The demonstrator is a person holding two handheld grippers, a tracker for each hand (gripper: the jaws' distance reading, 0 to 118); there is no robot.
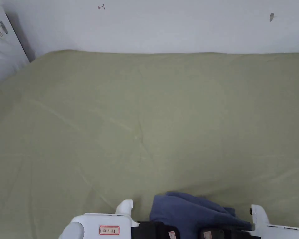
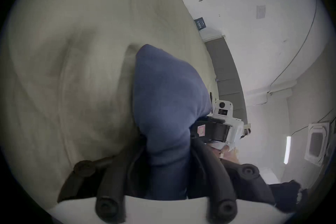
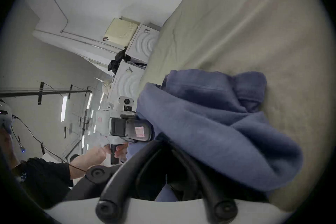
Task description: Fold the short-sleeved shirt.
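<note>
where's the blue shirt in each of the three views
Head view: the blue shirt is bunched at the bottom edge, right of centre, between the two grippers.
Left gripper view: centre, running down to that gripper's jaws.
Right gripper view: centre right, draped over that gripper's jaws.
Shared landmark: the green sheet under the shirt, and the white wall behind it.

The shirt (image 1: 192,211) is a plain slate blue with no print, bunched on an olive-green sheet (image 1: 139,124) that is likewise plain. Flanking the shirt, the left gripper (image 1: 164,231) and right gripper (image 1: 214,233) have white housings and black jaws, each carrying a small white label edged in red. Beyond the sheet, the wall (image 1: 177,25) is white.
</note>
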